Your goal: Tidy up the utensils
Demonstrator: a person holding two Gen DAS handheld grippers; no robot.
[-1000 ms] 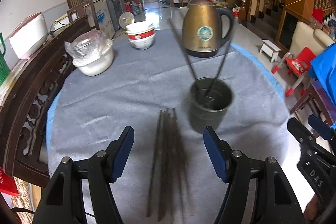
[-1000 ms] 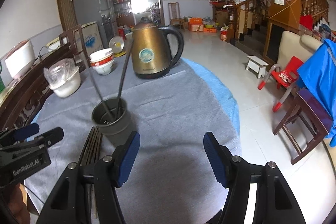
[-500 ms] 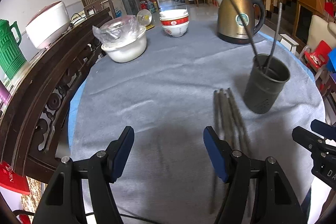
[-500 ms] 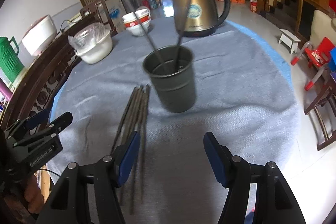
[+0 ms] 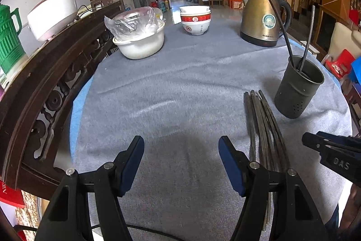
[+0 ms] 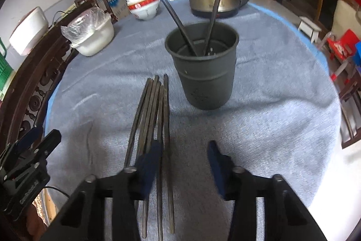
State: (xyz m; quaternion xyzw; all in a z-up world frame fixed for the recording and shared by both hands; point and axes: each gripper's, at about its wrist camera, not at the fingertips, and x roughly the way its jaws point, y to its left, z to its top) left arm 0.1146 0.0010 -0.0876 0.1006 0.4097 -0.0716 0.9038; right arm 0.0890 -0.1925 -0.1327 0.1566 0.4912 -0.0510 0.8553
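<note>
Several dark chopsticks (image 6: pixel 155 110) lie side by side on the grey tablecloth, just left of a dark metal utensil cup (image 6: pixel 203 69). The cup holds two chopsticks that lean apart. My right gripper (image 6: pixel 185 159) is open and empty, low over the near ends of the chopsticks, its left finger over the bundle. My left gripper (image 5: pixel 180 157) is open and empty over bare cloth, left of the chopsticks (image 5: pixel 261 123) and the cup (image 5: pixel 297 92).
A gold kettle (image 5: pixel 264 17), stacked red-and-white bowls (image 5: pixel 195 19) and a white bowl covered in plastic (image 5: pixel 138 37) stand at the far side. A carved wooden rail (image 5: pixel 45 83) runs along the left. Chairs (image 6: pixel 343 46) stand to the right of the table.
My right gripper has swung left and dropped lower, toward the chopsticks on the cloth. My left gripper has moved left, away from the chopsticks. Both have stayed open.
</note>
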